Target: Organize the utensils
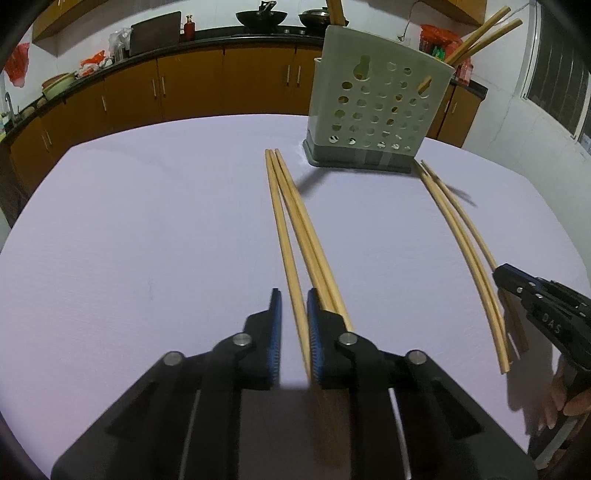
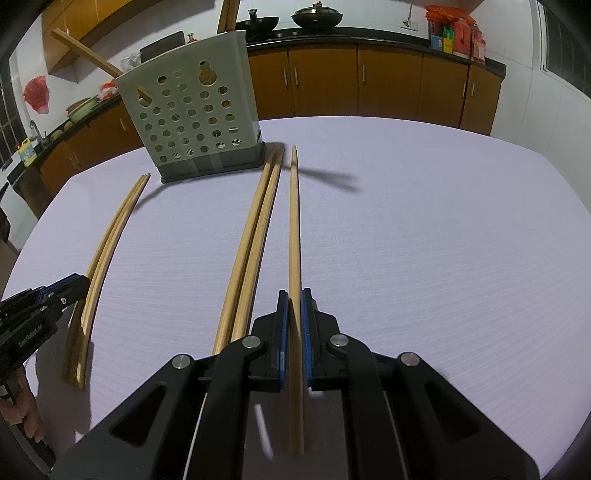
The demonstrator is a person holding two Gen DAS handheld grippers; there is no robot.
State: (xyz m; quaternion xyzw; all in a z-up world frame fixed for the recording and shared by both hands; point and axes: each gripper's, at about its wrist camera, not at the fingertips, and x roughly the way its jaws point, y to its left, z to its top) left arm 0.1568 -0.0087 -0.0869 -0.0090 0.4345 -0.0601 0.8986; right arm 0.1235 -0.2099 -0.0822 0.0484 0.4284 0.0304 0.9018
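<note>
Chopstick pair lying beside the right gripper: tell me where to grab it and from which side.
Grip the near ends of the chopstick pair, probably from above, jaws straddling both sticks across their width. They lie flat on the table, side by side and touching, pointing toward the holder, so a low sideways approach would likely just push them.

Two black woks (image 2: 317, 16) on the dark counter (image 2: 369, 35), orange cabinets (image 2: 388, 81) below, red bags (image 1: 17, 64) nearby.
</note>
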